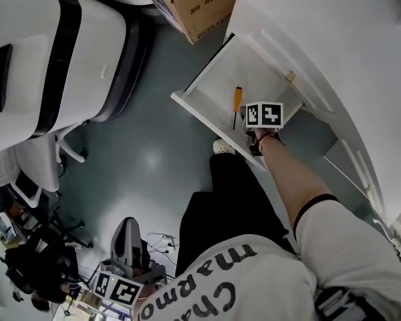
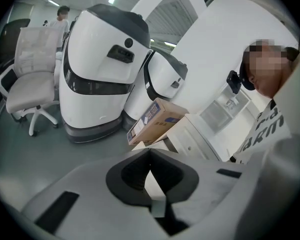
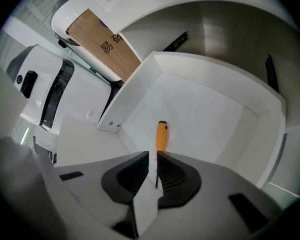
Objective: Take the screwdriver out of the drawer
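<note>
A screwdriver with an orange handle and a thin dark shaft lies in the open white drawer, near its front wall. My right gripper hangs over the drawer's front edge, just right of the shaft, with its marker cube on top. In the right gripper view the orange handle lies straight ahead on the drawer floor. The right gripper has its jaws a narrow slit apart, the dark shaft showing in that slit. The left gripper is low at the left, away from the drawer. Its tips meet, holding nothing.
The drawer sticks out from a white cabinet. A cardboard box stands behind it on the grey floor. Big white machine housings and an office chair fill the left. My shoe is by the drawer front.
</note>
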`<state>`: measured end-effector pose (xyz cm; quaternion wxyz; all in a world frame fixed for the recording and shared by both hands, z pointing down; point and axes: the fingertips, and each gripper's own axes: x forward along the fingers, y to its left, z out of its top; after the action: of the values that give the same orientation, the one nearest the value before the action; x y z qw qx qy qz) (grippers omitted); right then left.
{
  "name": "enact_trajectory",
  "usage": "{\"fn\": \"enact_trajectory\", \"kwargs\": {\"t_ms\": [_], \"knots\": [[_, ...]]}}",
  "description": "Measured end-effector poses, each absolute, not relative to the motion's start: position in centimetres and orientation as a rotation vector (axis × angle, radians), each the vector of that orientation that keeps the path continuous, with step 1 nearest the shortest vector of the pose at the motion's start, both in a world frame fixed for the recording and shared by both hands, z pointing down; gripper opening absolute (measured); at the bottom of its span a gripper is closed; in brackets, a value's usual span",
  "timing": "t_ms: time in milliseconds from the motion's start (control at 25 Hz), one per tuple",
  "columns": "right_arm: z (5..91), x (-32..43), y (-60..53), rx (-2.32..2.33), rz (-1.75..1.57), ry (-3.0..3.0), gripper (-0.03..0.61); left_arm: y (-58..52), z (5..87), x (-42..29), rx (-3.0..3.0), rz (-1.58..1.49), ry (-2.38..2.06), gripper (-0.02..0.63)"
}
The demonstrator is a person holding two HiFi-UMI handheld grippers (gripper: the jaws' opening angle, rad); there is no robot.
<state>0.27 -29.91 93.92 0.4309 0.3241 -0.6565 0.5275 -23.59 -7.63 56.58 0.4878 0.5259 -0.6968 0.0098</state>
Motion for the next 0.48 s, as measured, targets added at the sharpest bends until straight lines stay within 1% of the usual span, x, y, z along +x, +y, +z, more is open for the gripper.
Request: {"fn": "enact_trajectory", "kwargs": {"t_ms": [160, 280, 480], "knots": [[96.0, 0.0, -29.8, 0.797, 1.337, -1.611, 0.062, -7.7, 57.7, -23.5, 1.256, 0.057, -1.68, 0.023], [97.0, -0.7, -29.6, 0.764, 1.363, -1.601, 0.138, -8.1, 58.1, -23.5, 1.246, 0.079, -1.67, 0.023], [98.5, -1.0, -30.0, 0.778, 1.362, -1.572, 0.138, -9.0, 58.2, -23.6, 1.253, 0.115, -1.653, 0.023]]}}
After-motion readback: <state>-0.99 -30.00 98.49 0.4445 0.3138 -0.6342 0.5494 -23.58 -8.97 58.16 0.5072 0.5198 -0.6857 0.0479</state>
